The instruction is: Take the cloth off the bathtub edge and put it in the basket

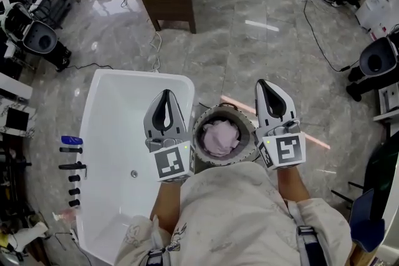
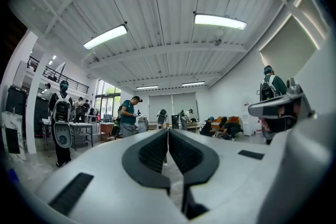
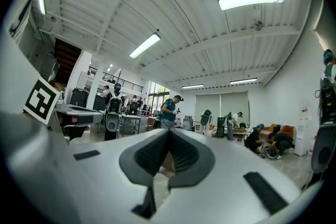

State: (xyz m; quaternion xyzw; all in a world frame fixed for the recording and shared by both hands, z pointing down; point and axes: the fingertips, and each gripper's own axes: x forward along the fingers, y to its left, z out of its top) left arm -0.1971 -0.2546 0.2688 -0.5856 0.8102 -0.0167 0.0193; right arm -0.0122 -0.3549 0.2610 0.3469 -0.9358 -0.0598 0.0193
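Bathtub (image 1: 118, 134) is sitting at left w/ its visible edge bare, no cloth on it. Basket (image 1: 225, 110) is standing just beside the tub's right rim, between the two grippers. Pink cloth (image 1: 221, 137) is lying bunched inside the basket, so the task is looking done. Left gripper (image 1: 166, 96) & right gripper (image 1: 264, 87) are hovering level above, each w/ jaws pressed together & nothing between them. Risk, as I'm judging it: either gripper dropping or swinging inward could be clipping the basket rim & tipping it, spilling the cloth onto the floor.
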